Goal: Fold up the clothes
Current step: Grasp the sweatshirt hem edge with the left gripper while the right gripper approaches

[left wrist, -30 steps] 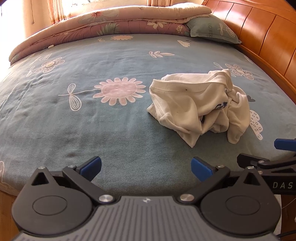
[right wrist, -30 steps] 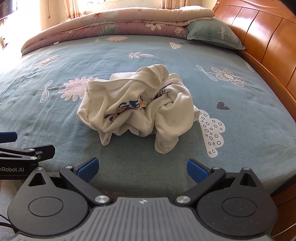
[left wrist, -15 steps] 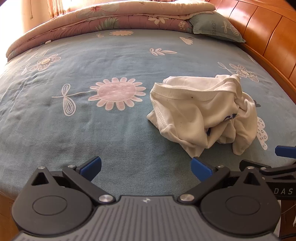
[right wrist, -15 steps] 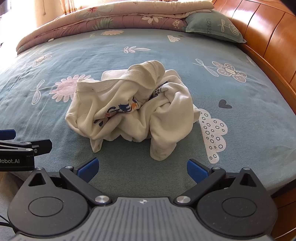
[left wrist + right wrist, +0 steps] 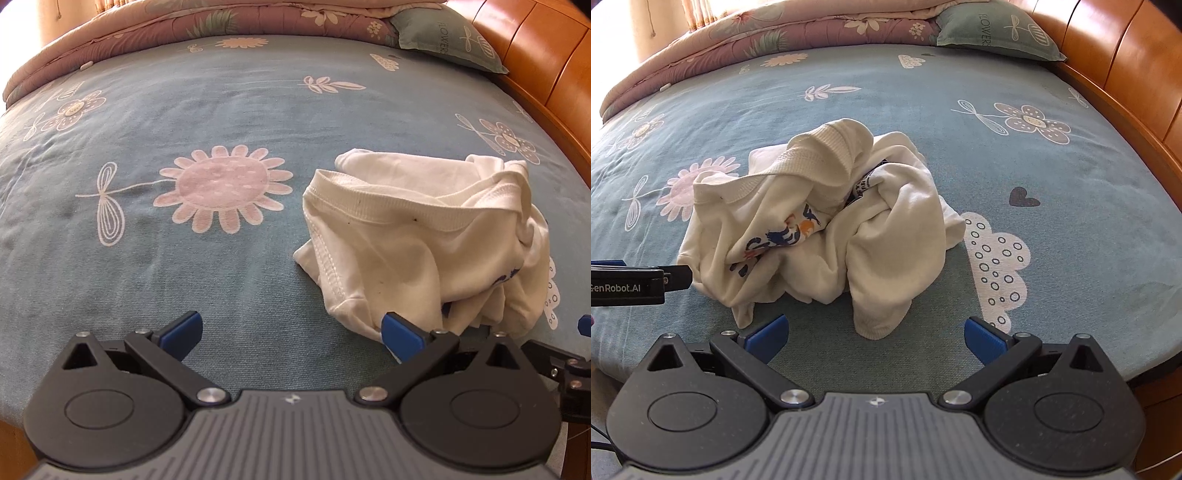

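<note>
The bed (image 5: 1052, 177), under a blue flowered sheet, filled both views, with a folded quilt (image 5: 783, 33) and a pillow (image 5: 993, 31) at its far end. On the sheet's near half lay the white garment (image 5: 827, 221), crumpled in a heap with no clear long axis; its ribbed neckband (image 5: 391, 206) ran across the top, and its printed side was bunched inward. The left gripper (image 5: 291, 332) was spread wide, empty, its right pad just at the heap's near edge. The right gripper (image 5: 875, 338) was equally wide and empty, just short of the cloth
</note>
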Tool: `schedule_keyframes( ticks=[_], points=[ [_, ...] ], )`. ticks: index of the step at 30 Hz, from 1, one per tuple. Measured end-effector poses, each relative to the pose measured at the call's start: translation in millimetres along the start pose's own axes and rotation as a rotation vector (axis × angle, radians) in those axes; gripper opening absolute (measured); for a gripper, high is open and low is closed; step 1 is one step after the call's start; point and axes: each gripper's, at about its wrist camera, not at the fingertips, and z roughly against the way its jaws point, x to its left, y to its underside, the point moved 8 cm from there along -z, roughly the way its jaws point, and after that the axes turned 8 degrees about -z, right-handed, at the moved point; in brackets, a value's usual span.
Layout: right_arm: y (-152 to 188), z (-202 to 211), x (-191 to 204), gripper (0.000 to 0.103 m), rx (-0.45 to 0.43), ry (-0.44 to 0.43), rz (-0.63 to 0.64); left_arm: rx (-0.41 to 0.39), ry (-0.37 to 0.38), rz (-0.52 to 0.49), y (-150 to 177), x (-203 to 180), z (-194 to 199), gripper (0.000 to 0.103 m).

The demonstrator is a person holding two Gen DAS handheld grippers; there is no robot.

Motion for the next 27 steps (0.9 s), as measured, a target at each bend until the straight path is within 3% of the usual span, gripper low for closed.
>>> schedule_keyframes(
  ticks=[8,14,20,25,27],
  points=[
    [-9,-9,-5,0.103,0.002,-0.014,-0.017,0.08,-0.01,-0.007,9,4,-39,0.102],
    [-10,-13,-7,0.103,-0.008,-0.039,-0.028,0.021,-0.011,-0.065,17,1,-43,0.103],
    [-10,-13,-8,0.103,-0.023,-0.069,-0.023,-0.123,0.013,-0.114,25,1,-40,0.103],
    [-9,-13,-11,0.103,-0.026,-0.082,-0.034,-0.073,0.016,-0.109,16,-1,-40,0.101],
    [-10,-10,-14,0.103,-0.038,-0.086,-0.04,-0.108,0.049,-0.135,9,-8,-31,0.096]
  ],
)
